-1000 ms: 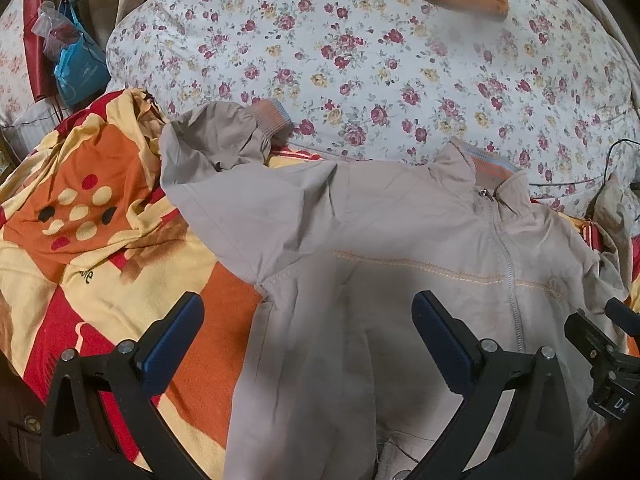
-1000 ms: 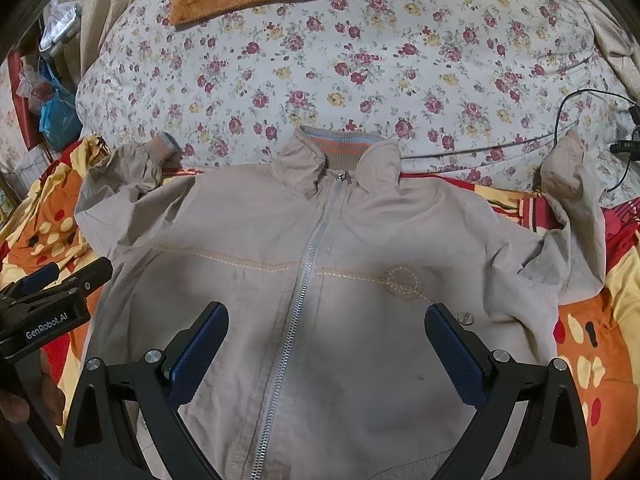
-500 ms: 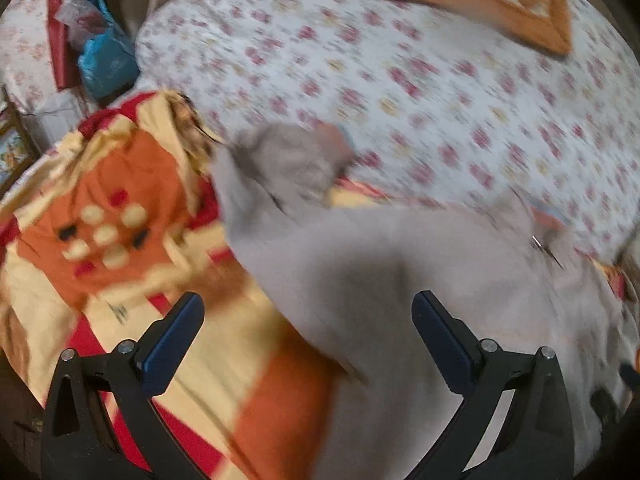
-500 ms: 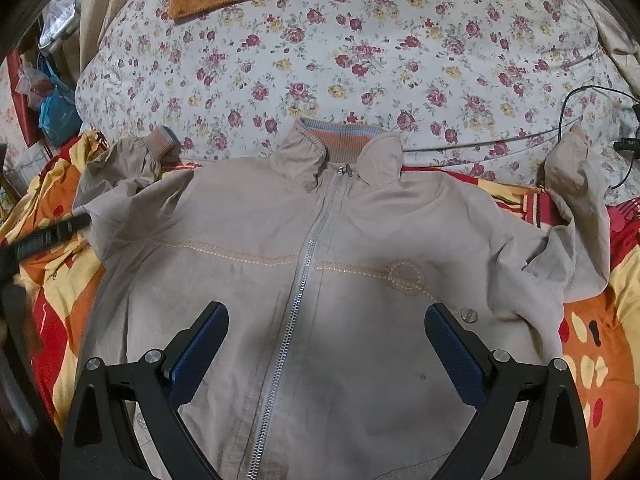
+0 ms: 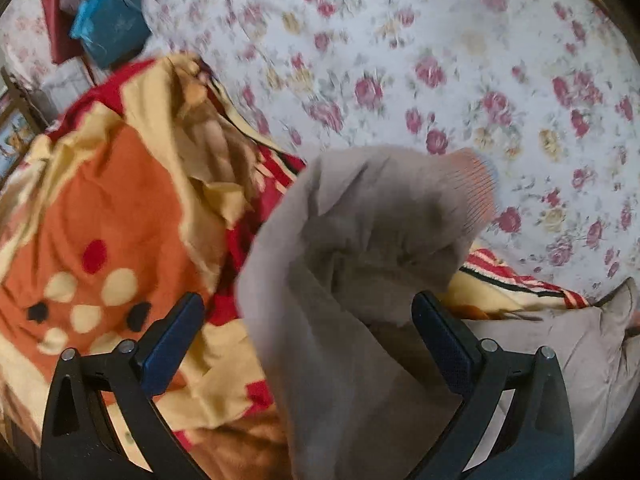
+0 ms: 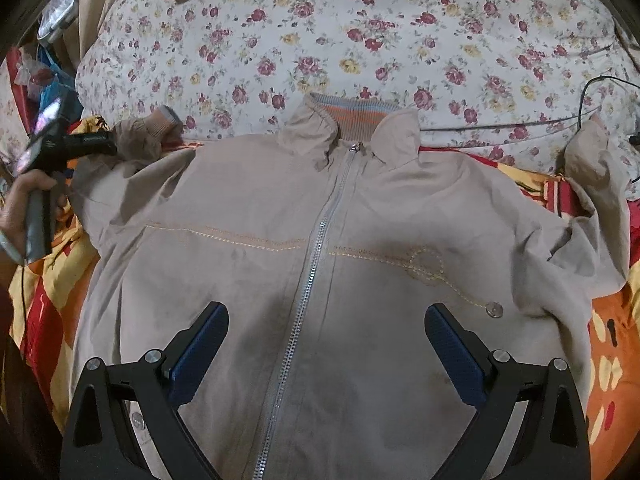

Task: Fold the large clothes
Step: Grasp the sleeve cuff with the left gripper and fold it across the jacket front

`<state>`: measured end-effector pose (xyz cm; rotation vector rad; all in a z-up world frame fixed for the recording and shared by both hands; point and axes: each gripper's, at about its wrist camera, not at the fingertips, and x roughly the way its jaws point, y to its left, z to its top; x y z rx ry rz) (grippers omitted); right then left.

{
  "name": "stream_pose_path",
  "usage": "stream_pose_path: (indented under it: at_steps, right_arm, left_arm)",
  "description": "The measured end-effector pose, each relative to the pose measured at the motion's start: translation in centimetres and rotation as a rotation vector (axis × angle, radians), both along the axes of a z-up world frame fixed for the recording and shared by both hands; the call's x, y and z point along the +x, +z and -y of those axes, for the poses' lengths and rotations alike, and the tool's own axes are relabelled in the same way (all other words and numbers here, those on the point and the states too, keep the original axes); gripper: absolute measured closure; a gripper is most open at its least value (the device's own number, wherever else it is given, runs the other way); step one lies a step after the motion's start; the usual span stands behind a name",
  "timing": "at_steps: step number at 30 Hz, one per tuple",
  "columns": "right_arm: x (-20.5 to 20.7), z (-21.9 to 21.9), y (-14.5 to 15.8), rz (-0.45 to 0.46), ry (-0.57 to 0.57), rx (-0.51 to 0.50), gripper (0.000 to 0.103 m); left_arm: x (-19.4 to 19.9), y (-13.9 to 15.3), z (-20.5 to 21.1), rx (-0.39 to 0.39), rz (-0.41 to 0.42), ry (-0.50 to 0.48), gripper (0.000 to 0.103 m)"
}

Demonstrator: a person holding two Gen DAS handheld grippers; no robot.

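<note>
A beige zip-up jacket [image 6: 280, 240] lies front up and zipped on the bed, its striped collar [image 6: 352, 116] at the far side. In the right wrist view my right gripper [image 6: 328, 354] hovers open over the lower front, nothing between its fingers. The jacket's left sleeve [image 5: 360, 260] is bunched, with its ribbed cuff [image 5: 476, 188] pointing up and to the right. My left gripper [image 5: 308, 344] is open, and the sleeve sits between and just beyond its fingers. From the right wrist view, a hand [image 6: 24, 208] holds that left gripper [image 6: 100, 145] against the sleeve cuff [image 6: 160, 124].
An orange, red and yellow blanket [image 5: 120, 220] lies under the jacket. A floral quilt [image 6: 360, 32] rises behind the collar. The right sleeve [image 6: 592, 184] is folded upward near a black cable [image 6: 592, 88]. A blue bag [image 5: 108, 28] sits at the far left.
My left gripper has swung left and forward from the jacket's body to the bunched left sleeve, staying open. The right gripper has held over the jacket's front, drawing slightly closer.
</note>
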<state>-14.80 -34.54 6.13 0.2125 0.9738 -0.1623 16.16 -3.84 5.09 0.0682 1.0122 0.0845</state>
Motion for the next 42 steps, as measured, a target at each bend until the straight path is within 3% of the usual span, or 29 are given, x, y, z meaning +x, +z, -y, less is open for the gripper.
stream_pose_path:
  at_steps: [1,3,4,5,7,10,14,18,20,22,24,26,29,31,34,36,39,42]
  right_arm:
    - [0.1,0.1,-0.1,-0.002,-0.001,0.004,0.004]
    - [0.4,0.3,-0.4,-0.008,-0.002,0.011,0.004]
    - [0.5,0.4,-0.6,-0.010,-0.004,0.011,0.004]
    - [0.6,0.5,-0.7,-0.013,-0.007,0.012,0.004]
    - [0.5,0.6,-0.9,-0.013,-0.013,0.022,0.004]
    - [0.0,1.0,-0.7,0.003,-0.029,0.036,0.004]
    - [-0.9,1.6,0.4,0.040,-0.065,0.032,0.004]
    - [-2.0,2.2,2.1,0.075,-0.087,0.023,0.004]
    - [-2.9,2.7,3.1,0.091,-0.107,0.004,0.004]
    - [-3.7,3.5,3.8,0.101,-0.131,-0.004,0.004]
    - [-4.7,4.9,4.4,0.104,-0.173,0.000,0.004]
    - [-5.3,6.0,3.9,0.086,-0.211,0.011,0.004]
    - [-6.0,7.4,3.2,0.057,-0.241,0.039,0.004]
    - [-6.2,7.9,2.8,0.046,-0.247,0.050,0.004]
    - [-6.0,8.6,2.4,0.039,-0.222,0.076,0.004]
    - [-5.2,8.4,2.6,0.055,-0.188,0.093,0.004]
    - [-2.8,7.4,2.6,0.071,-0.071,0.134,0.002]
    - [0.6,6.3,0.5,-0.027,-0.023,0.179,0.002]
  left_arm:
    - [0.1,-0.2,0.0,-0.002,0.001,-0.008,0.016]
    - [0.4,-0.6,0.3,-0.015,-0.015,-0.034,0.059]
    - [0.4,-0.7,0.2,-0.030,-0.034,-0.036,0.095]
    - [0.4,-0.7,0.0,-0.060,-0.050,-0.032,0.097]
    - [-0.2,0.4,-0.1,-0.141,-0.037,-0.047,0.098]
    - [-2.6,3.6,1.4,-0.195,0.029,-0.139,0.098]
    - [-7.3,9.1,5.9,-0.304,0.105,-0.340,0.098]
    - [-12.3,12.7,10.8,-0.417,0.122,-0.538,0.098]
    - [-15.2,13.1,13.0,-0.476,0.103,-0.650,0.098]
    - [-17.8,12.0,15.1,-0.483,0.062,-0.742,0.095]
    - [-20.0,9.2,17.0,-0.449,-0.031,-0.810,0.079]
    - [-21.2,6.0,17.5,-0.394,-0.126,-0.810,0.052]
    - [-22.5,3.5,15.8,-0.318,-0.141,-0.754,0.052]
    - [-23.1,3.2,13.1,-0.317,-0.130,-0.730,0.051]
    - [-23.9,3.7,9.6,-0.278,-0.066,-0.677,0.030]
    - [-24.3,3.7,7.8,-0.249,-0.018,-0.657,0.030]
    - [-23.9,2.5,6.5,-0.251,-0.044,-0.631,0.030]
    - [-23.6,1.9,5.4,-0.310,-0.057,-0.590,0.030]
